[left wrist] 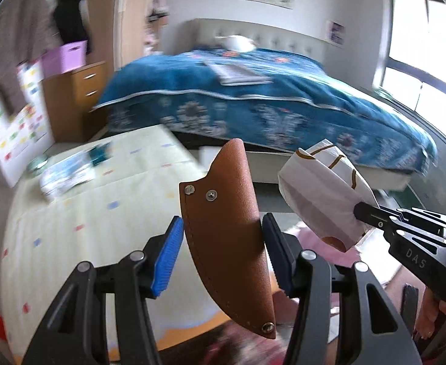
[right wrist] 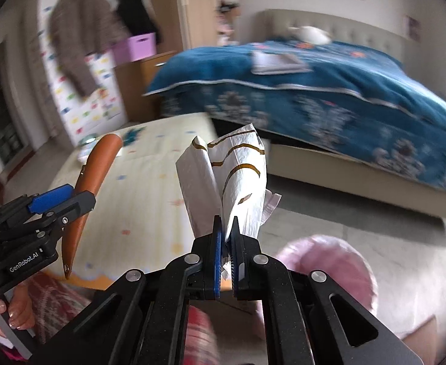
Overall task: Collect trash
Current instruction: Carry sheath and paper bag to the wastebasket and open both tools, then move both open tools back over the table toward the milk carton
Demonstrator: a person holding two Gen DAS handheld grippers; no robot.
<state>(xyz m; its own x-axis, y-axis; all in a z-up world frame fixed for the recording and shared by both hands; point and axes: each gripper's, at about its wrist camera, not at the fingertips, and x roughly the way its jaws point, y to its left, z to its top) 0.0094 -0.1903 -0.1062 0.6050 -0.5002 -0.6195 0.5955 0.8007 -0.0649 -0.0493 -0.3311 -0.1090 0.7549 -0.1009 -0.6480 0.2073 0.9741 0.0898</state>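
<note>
Left tool (left wrist: 223,255): seen from the left wrist, its blue pads stand part-way apart with a brown leather sheath (left wrist: 229,231) between them; the right-hand pad presses the sheath's edge, while the left-hand pad sits just beside it, contact there unclear.
Sheath, left view: riveted, curved, tilted, its rounded end up and its tip down toward the camera.
Right tool, left view: the right tool (left wrist: 359,210) comes in from the right edge, clamped on a crumpled white paper wrapper (left wrist: 323,191) with gold lines, held in the air near the sheath.
Room, left view: a bed (left wrist: 268,103) with a blue floral cover lies behind, a pale patterned floor mat (left wrist: 101,213) to the left, a wooden nightstand (left wrist: 79,97) with a purple box (left wrist: 67,54) on top. All blurred.
Right tool, right view: jaws closed tight on the lower end of the wrapper (right wrist: 232,176), which fans upward above the pads.
Left tool, right view: at the left edge the left tool (right wrist: 70,200) carries the sheath (right wrist: 92,188), upright and slightly tilted; a person's fingers (right wrist: 9,313) wrap its handle below.
Floor, right view: a pink round cushion (right wrist: 338,261) lies low right on grey floor, the mat (right wrist: 149,182) and the bed (right wrist: 314,97) beyond.
</note>
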